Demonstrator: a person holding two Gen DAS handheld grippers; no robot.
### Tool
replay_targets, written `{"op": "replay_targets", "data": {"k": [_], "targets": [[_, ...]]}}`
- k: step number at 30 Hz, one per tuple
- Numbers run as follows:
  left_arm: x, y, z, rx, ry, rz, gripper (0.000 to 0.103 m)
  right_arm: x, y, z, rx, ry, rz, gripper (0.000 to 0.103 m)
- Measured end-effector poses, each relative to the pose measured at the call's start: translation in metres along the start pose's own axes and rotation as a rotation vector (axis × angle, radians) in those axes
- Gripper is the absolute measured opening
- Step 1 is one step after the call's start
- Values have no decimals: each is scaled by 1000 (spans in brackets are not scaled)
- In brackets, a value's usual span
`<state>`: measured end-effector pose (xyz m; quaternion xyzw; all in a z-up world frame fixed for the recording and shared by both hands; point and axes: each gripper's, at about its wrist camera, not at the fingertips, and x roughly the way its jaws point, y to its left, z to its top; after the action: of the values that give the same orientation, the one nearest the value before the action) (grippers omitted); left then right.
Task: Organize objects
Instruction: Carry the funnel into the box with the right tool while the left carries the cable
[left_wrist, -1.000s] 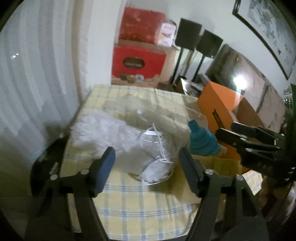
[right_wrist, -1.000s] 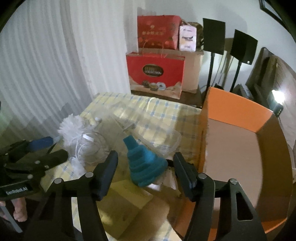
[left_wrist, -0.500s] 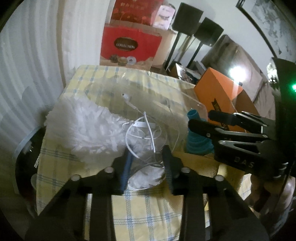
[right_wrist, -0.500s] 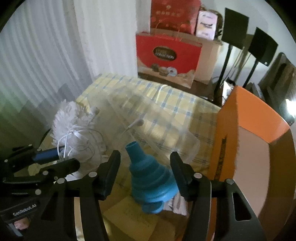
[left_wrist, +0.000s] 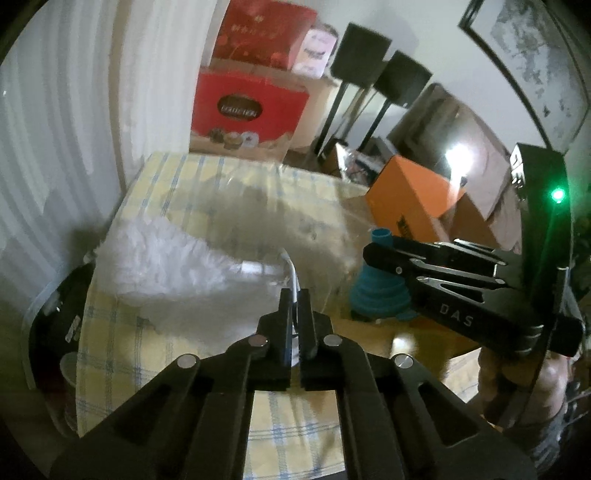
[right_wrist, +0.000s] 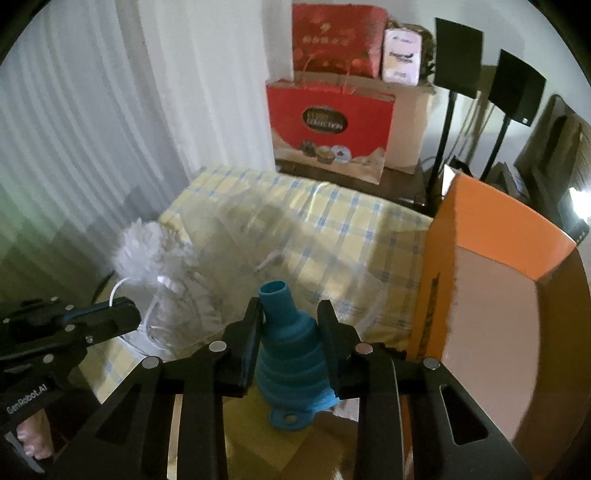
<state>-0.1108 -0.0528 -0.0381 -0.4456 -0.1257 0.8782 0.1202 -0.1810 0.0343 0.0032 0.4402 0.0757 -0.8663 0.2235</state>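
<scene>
Clearly my left gripper (left_wrist: 294, 295) is pinched nearly together on the white earphone cable (left_wrist: 291, 273); its own camera shows the cord running between the fingers beside the fluffy white duster (left_wrist: 166, 258). From the right wrist I see what that view hides: my right gripper (right_wrist: 291, 314) straddles the blue collapsible funnel (right_wrist: 291, 354), left finger touching the spout, though I cannot tell whether it grips. The funnel stands on the checked tablecloth (right_wrist: 332, 229), just beside the open orange box (right_wrist: 498, 236).
</scene>
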Motion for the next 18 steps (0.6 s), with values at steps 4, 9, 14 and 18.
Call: {"op": "replay_targets", "data": {"k": [4,9,14,18], "targets": [[-13,-8,9,6,-31,-25,2,-27,-11,3,52,-54,30,30],[-33,-20,25,13,-74,-67,2,-62,-22,8,79,-117,32,30],[-68,-47,50,64,-160,-83,2,-97,-32,9,96,-176,20,29],[-91,-73,65,109,-206,-119,2,-122,-43,5,120,-210,6,29]]}}
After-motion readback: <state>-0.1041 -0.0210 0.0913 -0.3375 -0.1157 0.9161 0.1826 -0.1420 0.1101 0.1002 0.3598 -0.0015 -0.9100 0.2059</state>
